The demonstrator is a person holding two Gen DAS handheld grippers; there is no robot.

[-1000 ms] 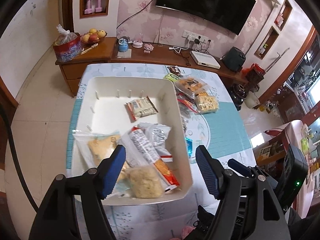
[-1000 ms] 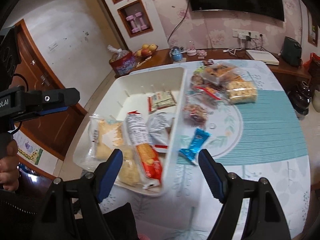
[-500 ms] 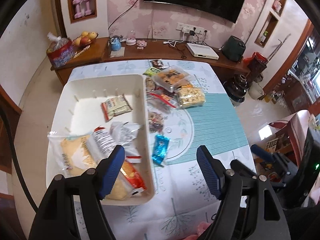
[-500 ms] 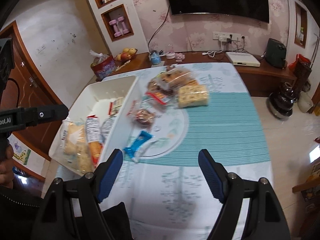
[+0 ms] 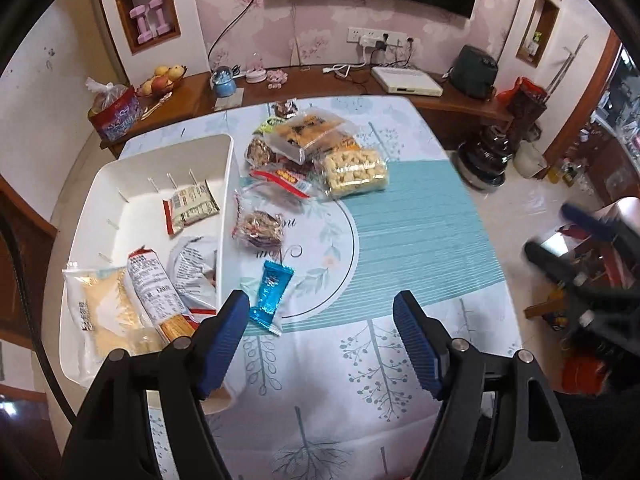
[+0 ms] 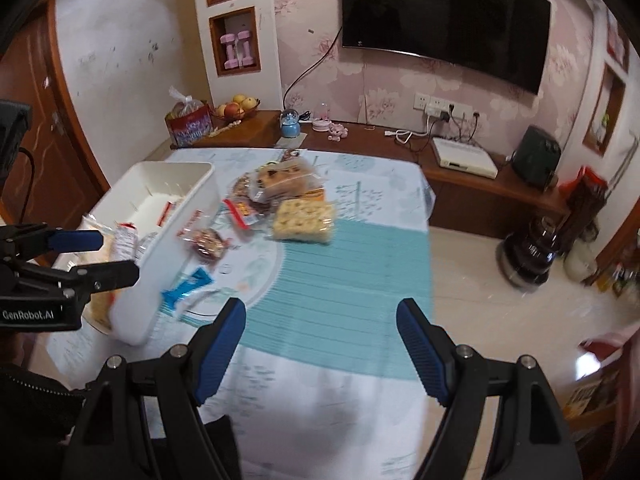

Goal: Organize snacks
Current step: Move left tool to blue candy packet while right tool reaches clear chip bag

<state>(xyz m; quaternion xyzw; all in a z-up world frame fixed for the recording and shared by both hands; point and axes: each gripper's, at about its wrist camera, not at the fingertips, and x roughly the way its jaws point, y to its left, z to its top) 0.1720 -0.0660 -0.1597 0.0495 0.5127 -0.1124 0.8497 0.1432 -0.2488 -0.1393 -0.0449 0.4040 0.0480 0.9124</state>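
Note:
A white bin (image 5: 120, 168) (image 6: 176, 216) on the table's left holds several snack packs, among them a long orange cracker pack (image 5: 158, 294). A blue wrapped bar (image 5: 271, 295) (image 6: 186, 285) lies on the cloth just right of the bin. Beyond it lie a dark round snack bag (image 5: 259, 229) and a pile of bags with a yellow cracker pack (image 5: 354, 170) (image 6: 304, 220). My left gripper (image 5: 320, 338) is open and empty above the table's near part, the blue bar near its left finger. My right gripper (image 6: 320, 344) is open and empty, farther right over the teal cloth.
A wooden sideboard (image 5: 320, 80) runs behind the table with a fruit bowl (image 5: 160, 80), a blue jar (image 5: 224, 82) and a white box (image 5: 406, 82). A dark pot (image 6: 532, 248) stands on the floor to the right. The other gripper shows at each view's edge.
Both grippers have swung right and pulled back from the bin. The bin has shifted to the left of both views. Both stay open and empty.

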